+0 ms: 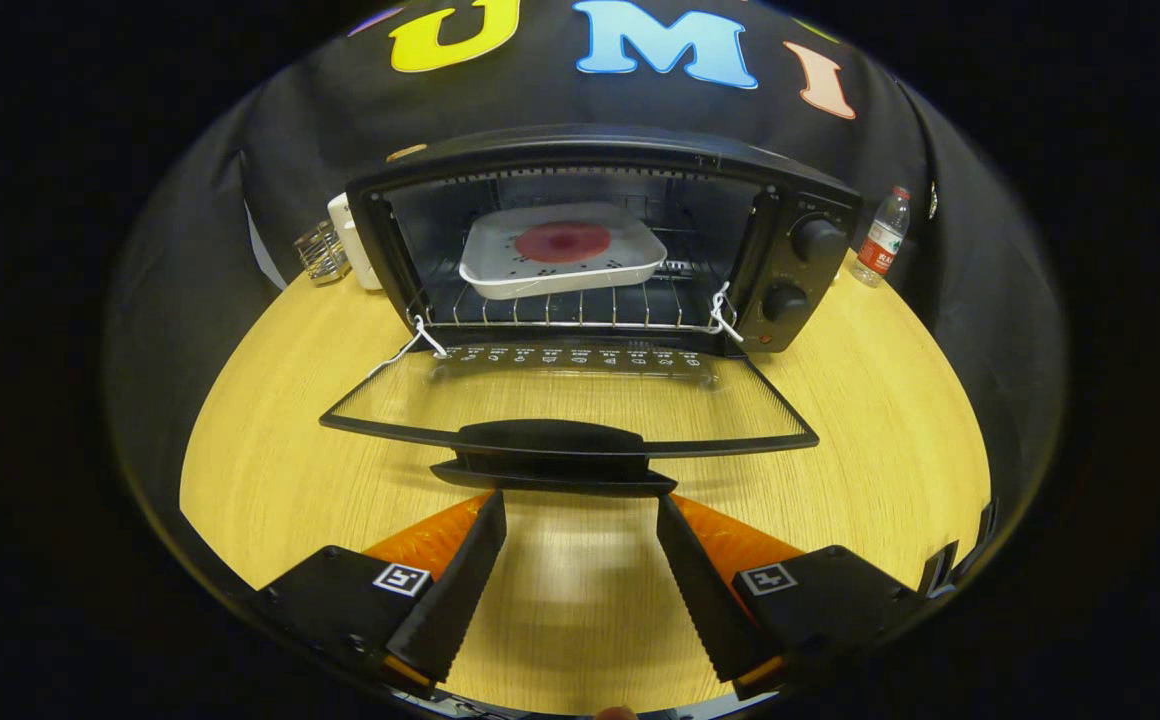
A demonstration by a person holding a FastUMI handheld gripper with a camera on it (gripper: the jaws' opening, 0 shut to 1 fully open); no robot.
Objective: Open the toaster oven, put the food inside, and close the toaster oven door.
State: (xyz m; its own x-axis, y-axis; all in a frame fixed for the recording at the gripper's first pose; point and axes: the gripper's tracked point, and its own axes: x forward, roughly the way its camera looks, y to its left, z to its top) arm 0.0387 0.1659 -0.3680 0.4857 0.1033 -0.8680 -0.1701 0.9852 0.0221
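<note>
Claw (580, 500) wide open, empty — tips just short of the lowered door's handle (552, 440).

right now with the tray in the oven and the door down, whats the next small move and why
Probably ease the open gripper forward under the door handle, then lift. The tray with the food already sits on the rack, the door lies flat, and the handle is just ahead of the fingertips.

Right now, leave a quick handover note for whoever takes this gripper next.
Gripper: open, holding nothing, fingertips just short of the door handle.
Toaster oven: door folded fully down over the wooden table.
Food: white tray with a red round item sits on the rack inside.
Done: door opened, food in.
Left: lift the door shut.
</note>
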